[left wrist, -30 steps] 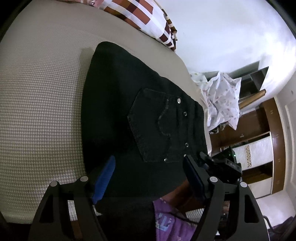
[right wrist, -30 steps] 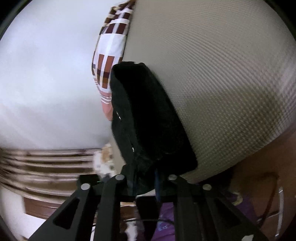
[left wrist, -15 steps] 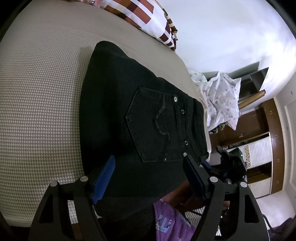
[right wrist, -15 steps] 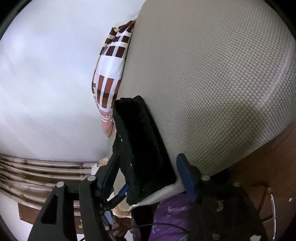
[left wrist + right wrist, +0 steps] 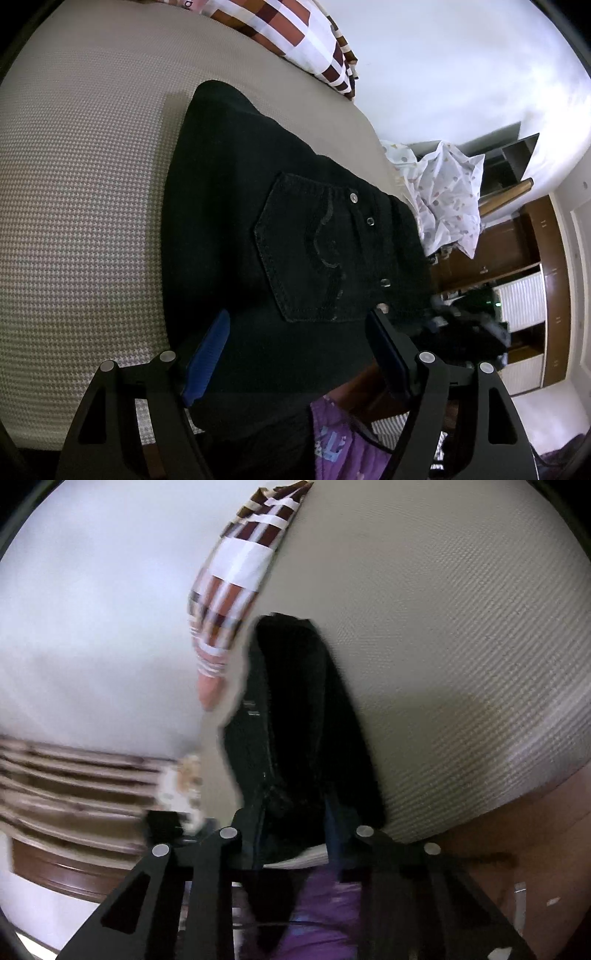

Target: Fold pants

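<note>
The black jeans (image 5: pixel 258 221) lie folded on the beige bed (image 5: pixel 81 206), back pocket (image 5: pixel 314 254) facing up. My left gripper (image 5: pixel 297 328) is open and empty, its blue pads either side of the near end of the jeans, just above them. In the right wrist view the jeans (image 5: pixel 295 716) show edge-on as a dark folded stack. My right gripper (image 5: pixel 295 805) has its fingers drawn in around the near edge of the stack; the view is blurred, and the fabric fills the gap between the fingers.
A brown-and-white checked pillow (image 5: pixel 295 40) lies at the head of the bed, also in the right wrist view (image 5: pixel 236 583). A white patterned cloth (image 5: pixel 447 199) hangs beyond the bed's far edge by wooden cabinets (image 5: pixel 524 251). My purple clothing (image 5: pixel 343 439) is near the grippers.
My right gripper was shut on the jeans' edge, opened half a second ago, and has now closed in around the edge again. My left gripper stays open above the jeans.
</note>
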Action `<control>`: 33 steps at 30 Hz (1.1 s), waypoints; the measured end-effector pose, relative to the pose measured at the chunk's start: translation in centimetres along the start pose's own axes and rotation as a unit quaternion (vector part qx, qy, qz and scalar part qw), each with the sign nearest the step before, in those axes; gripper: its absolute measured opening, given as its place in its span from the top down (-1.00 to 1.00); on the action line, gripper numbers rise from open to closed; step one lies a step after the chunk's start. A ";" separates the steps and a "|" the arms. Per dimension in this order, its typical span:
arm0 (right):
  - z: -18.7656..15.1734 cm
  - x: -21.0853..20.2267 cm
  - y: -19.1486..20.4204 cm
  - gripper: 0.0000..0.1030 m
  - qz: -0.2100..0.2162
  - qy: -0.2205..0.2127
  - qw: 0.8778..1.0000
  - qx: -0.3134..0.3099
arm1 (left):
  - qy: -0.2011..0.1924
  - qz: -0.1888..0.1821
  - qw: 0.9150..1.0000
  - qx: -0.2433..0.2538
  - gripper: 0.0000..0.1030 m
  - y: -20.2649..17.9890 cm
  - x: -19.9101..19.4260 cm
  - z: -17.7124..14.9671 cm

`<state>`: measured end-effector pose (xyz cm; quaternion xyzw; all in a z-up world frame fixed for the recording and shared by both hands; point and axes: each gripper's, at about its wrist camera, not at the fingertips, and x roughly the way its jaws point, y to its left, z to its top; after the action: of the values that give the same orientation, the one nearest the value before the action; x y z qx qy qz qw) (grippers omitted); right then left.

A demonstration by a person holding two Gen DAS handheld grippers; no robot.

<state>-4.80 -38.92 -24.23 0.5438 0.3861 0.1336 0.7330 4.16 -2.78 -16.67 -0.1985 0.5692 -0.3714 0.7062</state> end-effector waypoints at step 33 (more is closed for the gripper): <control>-0.1 0.4 -5.1 0.56 0.007 -0.003 0.999 0.043 | -0.047 0.055 0.997 -0.001 -0.48 2.8 -3.2 -0.2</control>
<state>-5.75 -40.48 -28.99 0.5780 0.3854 0.1208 0.7090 4.59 1.44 -16.61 -0.1853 0.5457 -0.3215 0.7514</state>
